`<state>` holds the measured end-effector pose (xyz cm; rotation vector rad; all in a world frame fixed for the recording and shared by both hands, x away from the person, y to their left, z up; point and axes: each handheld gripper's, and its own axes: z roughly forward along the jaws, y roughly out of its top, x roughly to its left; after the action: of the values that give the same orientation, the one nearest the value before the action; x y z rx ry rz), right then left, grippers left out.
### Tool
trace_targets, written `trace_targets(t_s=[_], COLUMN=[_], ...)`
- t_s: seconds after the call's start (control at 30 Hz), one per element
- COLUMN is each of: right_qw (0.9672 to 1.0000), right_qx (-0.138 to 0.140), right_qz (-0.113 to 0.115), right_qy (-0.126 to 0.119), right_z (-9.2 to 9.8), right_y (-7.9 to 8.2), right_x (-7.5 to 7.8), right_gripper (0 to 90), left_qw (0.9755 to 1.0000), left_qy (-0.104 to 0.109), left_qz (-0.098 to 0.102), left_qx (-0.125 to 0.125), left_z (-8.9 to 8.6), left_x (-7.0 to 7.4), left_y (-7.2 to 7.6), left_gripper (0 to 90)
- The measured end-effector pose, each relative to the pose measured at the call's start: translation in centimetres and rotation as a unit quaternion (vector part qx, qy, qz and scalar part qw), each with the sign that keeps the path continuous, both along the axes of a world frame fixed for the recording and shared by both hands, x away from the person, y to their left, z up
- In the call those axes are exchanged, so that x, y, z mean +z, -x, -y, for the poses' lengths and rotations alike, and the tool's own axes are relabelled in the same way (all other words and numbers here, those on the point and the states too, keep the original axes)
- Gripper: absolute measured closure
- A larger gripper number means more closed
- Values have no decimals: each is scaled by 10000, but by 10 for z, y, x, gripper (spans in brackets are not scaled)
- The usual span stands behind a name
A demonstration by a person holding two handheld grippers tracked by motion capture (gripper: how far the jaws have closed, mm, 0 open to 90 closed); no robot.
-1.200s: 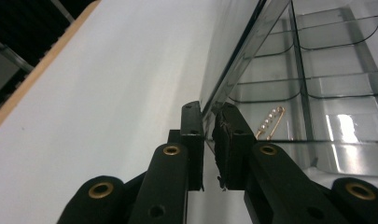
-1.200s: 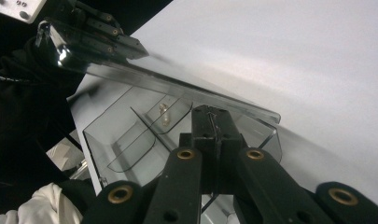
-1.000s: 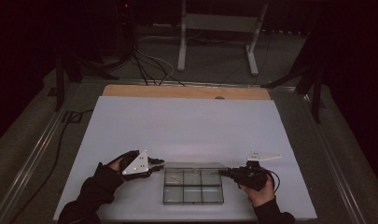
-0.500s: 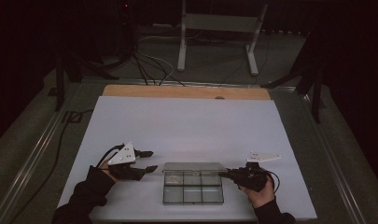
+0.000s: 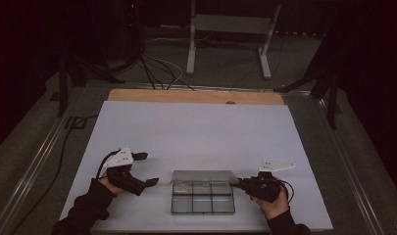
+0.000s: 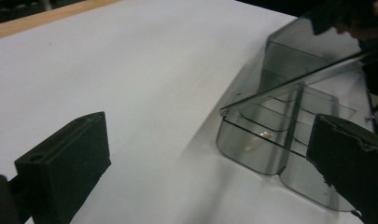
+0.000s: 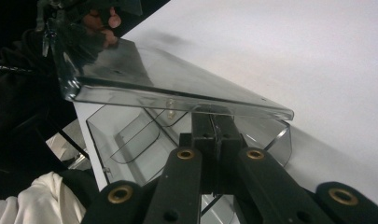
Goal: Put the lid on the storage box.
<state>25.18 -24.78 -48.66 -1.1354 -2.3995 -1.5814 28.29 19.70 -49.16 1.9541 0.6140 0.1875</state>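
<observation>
A clear smoky compartment box (image 5: 203, 200) lies near the table's front edge, with its hinged lid (image 5: 203, 175) lifted a little. My right gripper (image 5: 237, 183) is shut on the lid's right edge (image 7: 213, 111) and holds the lid (image 7: 144, 79) tilted above the box (image 7: 130, 135). My left gripper (image 5: 149, 169) stands apart, left of the box, with its jaws wide. They have just been opening and nothing is between them. Past the left gripper (image 6: 207, 177) I see the box (image 6: 270, 144) with a small pale piece (image 6: 259, 140) in a corner compartment, under the raised lid (image 6: 294, 77).
The white table sheet (image 5: 196, 127) stretches behind the box to a wooden strip (image 5: 186, 96) at the far edge. Cables and a metal stand (image 5: 230, 29) sit on the dark floor beyond.
My left gripper has drawn back leftward from the box's left corner and its jaws have opened wide. The right gripper has stayed on the lid.
</observation>
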Motion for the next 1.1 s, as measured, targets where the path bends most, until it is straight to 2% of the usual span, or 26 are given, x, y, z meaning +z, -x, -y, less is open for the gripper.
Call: trace_targets(t_s=[0.13,0.2,0.27,0.33,0.5,0.63,0.73,0.97,1.1], right_qw=[10000,10000,10000,10000,10000,10000,9999,9996,9992], right_qx=[6,11,5,4,0,1,-15,-44,-54], right_qz=[5,14,17,30,19,0,41,21,57], right_qy=[15,19,21,21,41,86,110,276,396], right_z=[0,0,1,1,3,3,4,4,3], right_y=[1,2,3,4,6,8,11,17,20], right_x=[0,0,0,0,0,-1,1,-2,-1], right_gripper=[900,900,900,900,900,900,900,900,900], left_qw=[9998,9998,9996,9995,9992,9994,9996,9995,9995], left_qy=[144,117,183,242,315,267,166,234,174], left_qz=[-29,-4,-28,-104,-121,-167,-103,-122,-103], left_qx=[117,178,215,183,211,168,204,166,228], left_z=[-6,-7,-8,-9,-11,-11,-11,-12,-12], left_x=[0,0,0,0,0,-2,-2,-3,-3], left_y=[1,2,3,4,7,9,9,10,10], left_gripper=[7,7,7,7,7,7,7,8,8])
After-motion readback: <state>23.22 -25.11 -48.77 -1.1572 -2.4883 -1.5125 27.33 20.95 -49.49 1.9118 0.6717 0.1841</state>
